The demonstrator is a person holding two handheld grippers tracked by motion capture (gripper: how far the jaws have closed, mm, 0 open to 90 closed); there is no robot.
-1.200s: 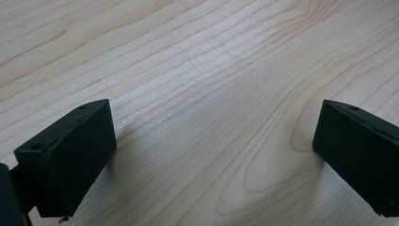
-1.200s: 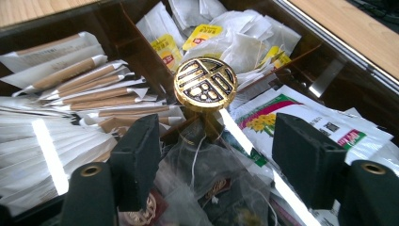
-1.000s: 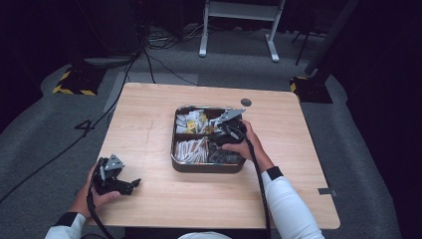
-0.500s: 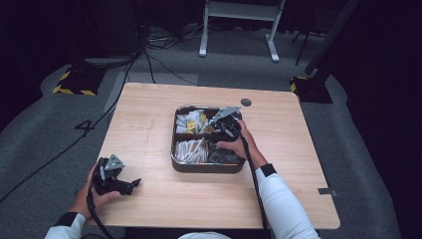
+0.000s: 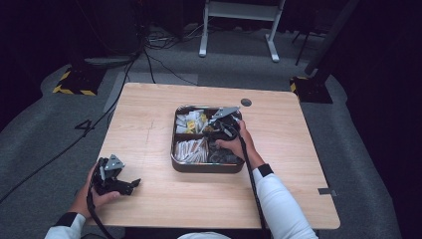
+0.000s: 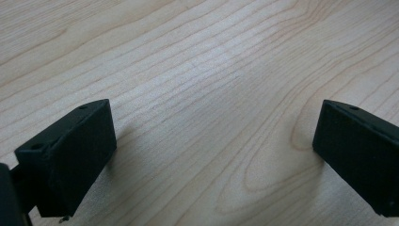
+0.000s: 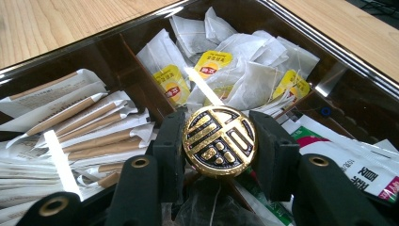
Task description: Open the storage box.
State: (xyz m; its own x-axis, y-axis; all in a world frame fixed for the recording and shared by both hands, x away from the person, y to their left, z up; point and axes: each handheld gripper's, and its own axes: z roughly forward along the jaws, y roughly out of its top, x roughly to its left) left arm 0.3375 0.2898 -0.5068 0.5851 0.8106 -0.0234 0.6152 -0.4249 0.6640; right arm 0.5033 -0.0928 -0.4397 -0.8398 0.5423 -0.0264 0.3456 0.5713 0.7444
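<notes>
A dark metal tray (image 5: 173, 147) with compartments sits mid-table. My right gripper (image 7: 219, 141) is shut on a round gold and black emblem knob (image 7: 219, 140), which stands where the tray's dividers (image 7: 137, 66) cross. In the high view this right gripper (image 5: 219, 127) hovers over the tray's centre. Tea bags (image 7: 244, 70) with yellow tags fill the far compartment, paper-wrapped sticks (image 7: 89, 127) another, and white sachets (image 7: 348, 155) a third. My left gripper (image 5: 130, 183) rests near the table's front left, and its fingers (image 6: 70, 155) stand wide open over bare wood.
The wooden table (image 5: 149, 114) has a small dark round hole (image 5: 246, 102) behind the tray. Cables (image 5: 149, 59) and a white metal stand (image 5: 239, 25) are on the grey floor beyond the far edge.
The right hand and gripper have shifted slightly left over the tray. The left gripper has stayed put.
</notes>
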